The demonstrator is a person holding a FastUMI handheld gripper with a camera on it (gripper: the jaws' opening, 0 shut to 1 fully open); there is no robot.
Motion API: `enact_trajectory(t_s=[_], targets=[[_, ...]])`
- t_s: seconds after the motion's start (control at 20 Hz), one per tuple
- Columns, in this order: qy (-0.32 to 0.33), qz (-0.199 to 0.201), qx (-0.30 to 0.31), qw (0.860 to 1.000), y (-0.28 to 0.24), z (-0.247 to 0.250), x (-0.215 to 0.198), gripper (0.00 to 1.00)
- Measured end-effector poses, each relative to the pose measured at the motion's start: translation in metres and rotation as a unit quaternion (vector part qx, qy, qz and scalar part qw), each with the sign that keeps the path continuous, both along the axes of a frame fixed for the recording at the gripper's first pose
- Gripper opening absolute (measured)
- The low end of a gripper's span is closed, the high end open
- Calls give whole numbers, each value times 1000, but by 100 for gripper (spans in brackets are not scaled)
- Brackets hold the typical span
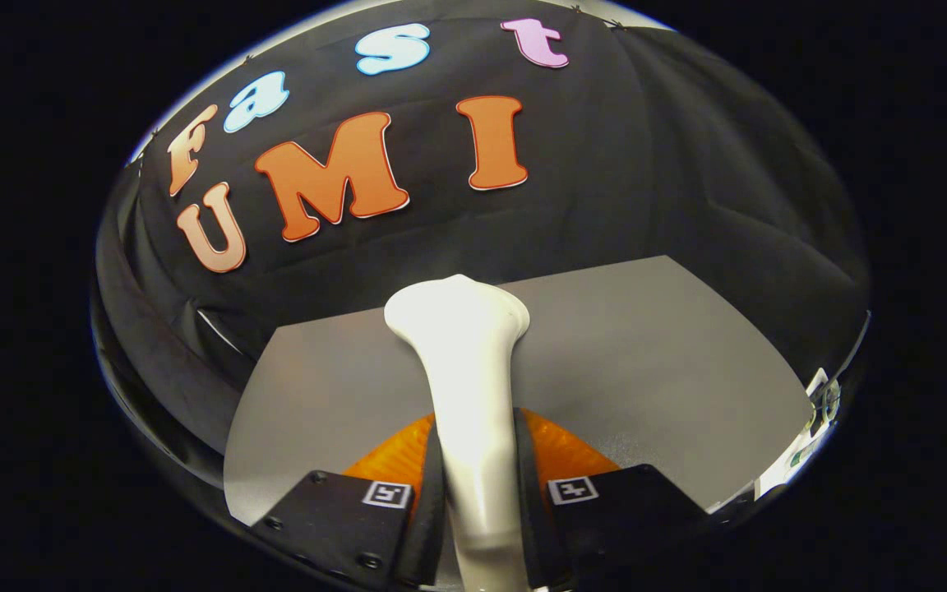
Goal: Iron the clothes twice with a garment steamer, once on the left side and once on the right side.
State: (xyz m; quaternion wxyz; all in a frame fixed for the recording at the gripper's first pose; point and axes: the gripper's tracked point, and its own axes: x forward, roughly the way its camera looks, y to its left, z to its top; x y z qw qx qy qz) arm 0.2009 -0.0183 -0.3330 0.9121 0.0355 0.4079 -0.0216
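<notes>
I am holding the claw [479,501] clamped on the steamer [465,370] handle; orange garment [560,448] lying just ahead; next: first-side pass.

The lower end of the white garment steamer [467,386] runs out of view at the bottom centre, so its handle end cannot be seen. The gripper [478,485] presses its jaws against both sides of the steamer, and the jaws themselves are cut off at the bottom. An orange garment [560,448] peeks out at lower centre, mostly hidden behind them. Small objects [819,411] at the tabletop's [646,370] right edge are too distorted to identify.
</notes>
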Motion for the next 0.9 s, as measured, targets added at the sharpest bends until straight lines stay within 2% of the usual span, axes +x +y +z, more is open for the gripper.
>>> enact_trajectory(t_s=[0.2, 0.4, 0.5, 0.65, 0.9], targets=[[-24, -32, 12, 999, 0, 13, -7, 43], [-64, -38, 21, 997, 15, 46, -23, 43], [-78, -35, 43, 995, 34, 60, -37, 42], [-95, -29, 30, 995, 51, 75, -57, 42], [-124, -15, 52, 991, 101, 117, -100, 42]])
